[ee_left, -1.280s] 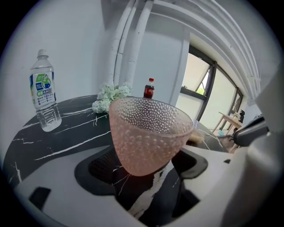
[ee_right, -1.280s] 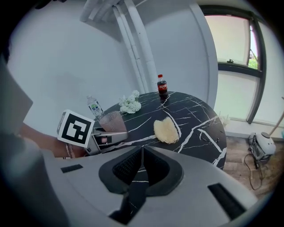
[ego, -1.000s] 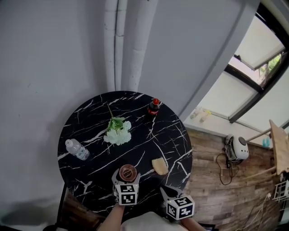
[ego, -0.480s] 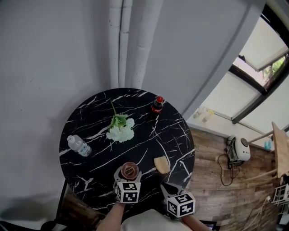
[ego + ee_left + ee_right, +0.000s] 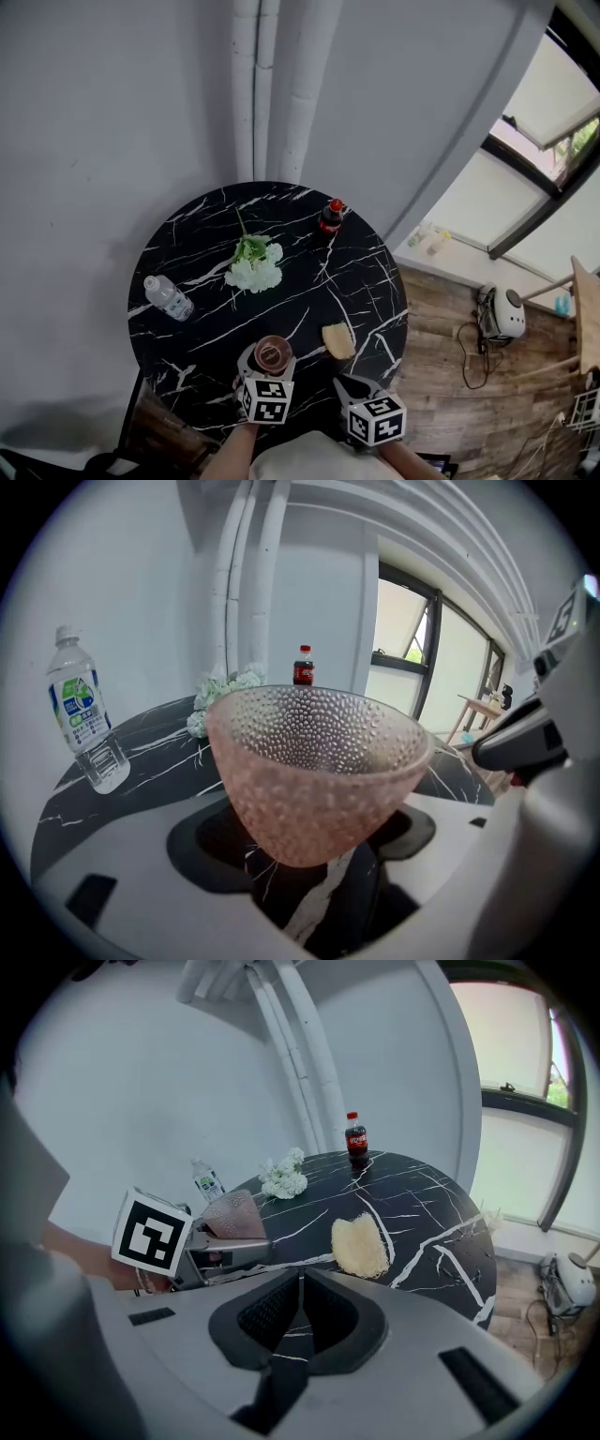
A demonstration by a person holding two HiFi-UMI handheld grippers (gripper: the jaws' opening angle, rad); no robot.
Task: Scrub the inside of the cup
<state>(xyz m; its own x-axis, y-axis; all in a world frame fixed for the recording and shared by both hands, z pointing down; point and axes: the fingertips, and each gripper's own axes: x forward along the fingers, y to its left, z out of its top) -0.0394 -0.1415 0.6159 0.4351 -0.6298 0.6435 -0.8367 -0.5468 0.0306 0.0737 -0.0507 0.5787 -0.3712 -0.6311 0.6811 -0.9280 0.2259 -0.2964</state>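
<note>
holding the pink bumpy cup (image 5: 314,761) in the left gripper (image 5: 309,844), jaws spread wide and, by the look of it, pressed on both sides near the bottom. gripped low down like that to leave the open top free for scrubbing. held the right way up too, mouth to the ceiling, at the near edge of the black table (image 5: 309,281), close to the body. easy to reach into from there. hard to tell if resting on the table or lifted a little.

nothing in the right gripper (image 5: 299,1297). shut tight, jaws together, near the cup on its right side. pointed toward the yellow sponge (image 5: 360,1244), lying flat on the table just ahead and a bit to the right of the cup. probably put there to be close for a grab.

no scrubbing yet, going by that. first open the right jaws, then pick up the sponge, then push it down into the cup.

farther back and out of the way: a water bottle (image 5: 84,714) on the left, white flowers (image 5: 253,267) in the middle, a cola bottle (image 5: 330,217) at the far edge. well apart from the cup, so no bumping. careful with the squeeze, though: looks like glass, maybe slippery.
</note>
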